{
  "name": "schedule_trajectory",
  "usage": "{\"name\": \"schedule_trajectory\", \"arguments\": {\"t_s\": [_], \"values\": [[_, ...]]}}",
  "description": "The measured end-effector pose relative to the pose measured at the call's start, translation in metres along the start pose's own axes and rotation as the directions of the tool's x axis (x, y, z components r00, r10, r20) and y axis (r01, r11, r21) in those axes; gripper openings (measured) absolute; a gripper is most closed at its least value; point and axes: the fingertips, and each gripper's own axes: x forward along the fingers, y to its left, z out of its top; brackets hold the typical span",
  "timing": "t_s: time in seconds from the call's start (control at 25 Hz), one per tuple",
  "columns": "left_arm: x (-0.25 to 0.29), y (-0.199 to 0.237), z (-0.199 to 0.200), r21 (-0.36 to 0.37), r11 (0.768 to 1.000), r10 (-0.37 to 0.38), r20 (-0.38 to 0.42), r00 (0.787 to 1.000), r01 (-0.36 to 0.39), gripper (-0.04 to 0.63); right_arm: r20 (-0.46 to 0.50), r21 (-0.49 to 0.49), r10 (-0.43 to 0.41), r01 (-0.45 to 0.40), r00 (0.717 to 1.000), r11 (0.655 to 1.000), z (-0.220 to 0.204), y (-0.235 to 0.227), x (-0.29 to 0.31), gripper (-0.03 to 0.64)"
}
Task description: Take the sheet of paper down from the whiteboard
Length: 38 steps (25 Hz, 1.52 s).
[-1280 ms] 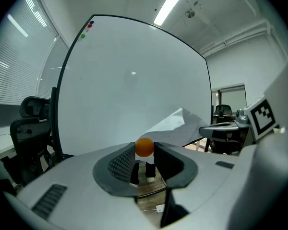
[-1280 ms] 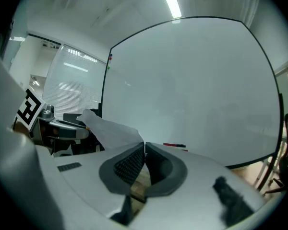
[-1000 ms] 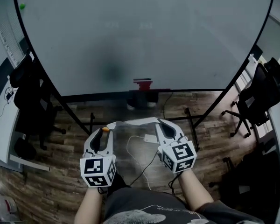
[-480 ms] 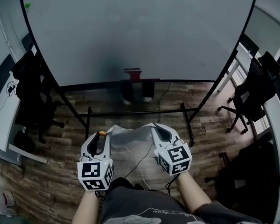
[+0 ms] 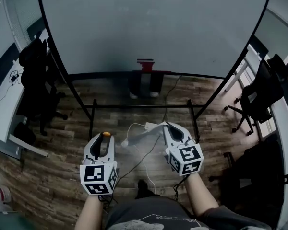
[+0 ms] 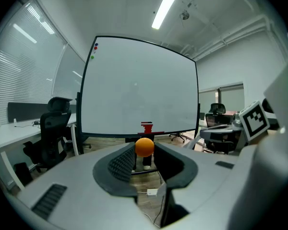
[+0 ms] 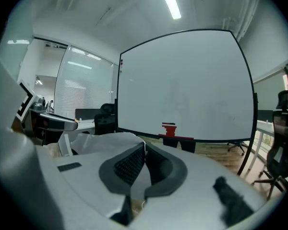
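Observation:
The white sheet of paper (image 5: 140, 135) is off the whiteboard (image 5: 153, 28) and hangs over the wooden floor. My right gripper (image 5: 166, 127) is shut on its right edge, and the sheet trails away to the left. In the right gripper view the paper (image 7: 103, 142) bulges left of the gripper (image 7: 143, 150), with a strip pinched between the pads. My left gripper (image 5: 105, 137) sits lower left, apart from the sheet, and holds a small orange magnet (image 5: 106, 133) at its tips. The left gripper view shows that magnet (image 6: 144, 146) between the pads of the left gripper (image 6: 144, 151).
The whiteboard stands on a black frame (image 5: 141, 107); a red eraser (image 5: 145, 62) rests on its tray. Small magnets (image 6: 94, 50) sit at its upper left corner. Black office chairs (image 5: 36, 75) (image 5: 259, 97) flank it. A white adapter (image 5: 149, 125) with a cable lies on the floor.
Both grippers have drawn back from the whiteboard. The paper, earlier stretched between the two grippers, now trails from the right gripper only.

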Motion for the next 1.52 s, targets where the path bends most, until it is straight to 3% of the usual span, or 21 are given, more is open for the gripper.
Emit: {"name": "schedule_trajectory", "arguments": {"t_s": [0.76,1.52], "values": [[-0.136,-0.019,-0.048,0.004,0.996,-0.089,-0.011,0.996,0.089,0.126,-0.043,-0.032,-0.019,0.017,0.999,0.999,-0.036,0.106,-0.127,0.021],[-0.165,-0.024,-0.044,0.043,0.991,-0.125,0.012,0.992,0.124,0.126,-0.035,-0.057,0.007,-0.009,0.999,0.998,-0.032,0.138,-0.147,0.021]]}}
